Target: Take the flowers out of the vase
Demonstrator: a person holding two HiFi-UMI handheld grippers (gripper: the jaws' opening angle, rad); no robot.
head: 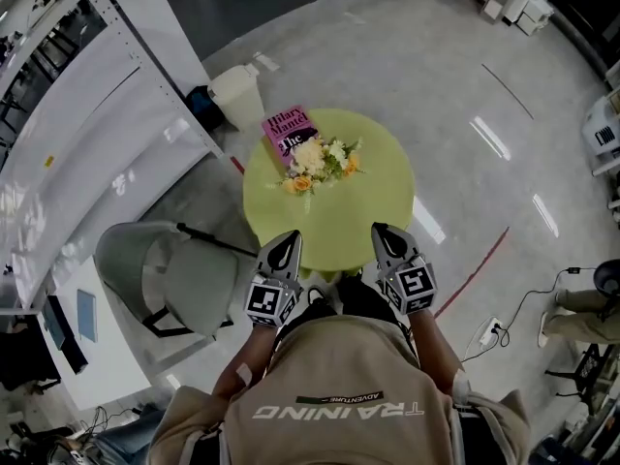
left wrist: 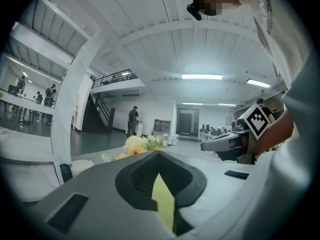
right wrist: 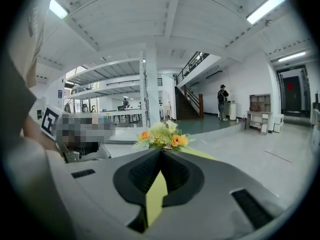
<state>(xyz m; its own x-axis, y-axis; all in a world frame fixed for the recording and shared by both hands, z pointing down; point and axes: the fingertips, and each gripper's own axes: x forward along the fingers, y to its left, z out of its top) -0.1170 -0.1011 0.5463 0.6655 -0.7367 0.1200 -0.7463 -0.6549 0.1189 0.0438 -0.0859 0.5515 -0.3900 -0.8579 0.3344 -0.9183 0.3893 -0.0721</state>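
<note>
A bunch of white, cream and orange flowers (head: 322, 161) stands near the middle of a round yellow-green table (head: 373, 197); the blooms hide the vase from above. Both grippers hover side by side over the table's near edge, apart from the flowers and pointing toward them. My left gripper (head: 288, 243) is shut with nothing in it. My right gripper (head: 383, 235) is shut and empty too. In the left gripper view the flowers (left wrist: 137, 145) show just past the closed tips (left wrist: 159, 154), with the right gripper (left wrist: 234, 143) off to the right. In the right gripper view the flowers (right wrist: 163, 136) rise straight ahead of its tips (right wrist: 161, 151).
A pink book (head: 288, 128) lies on the table just behind the flowers. A grey chair (head: 170, 277) stands left of the table, a white bin (head: 236, 94) beyond it, and long white shelving (head: 77, 114) along the left. A seated person's legs (head: 581, 308) show at the right edge.
</note>
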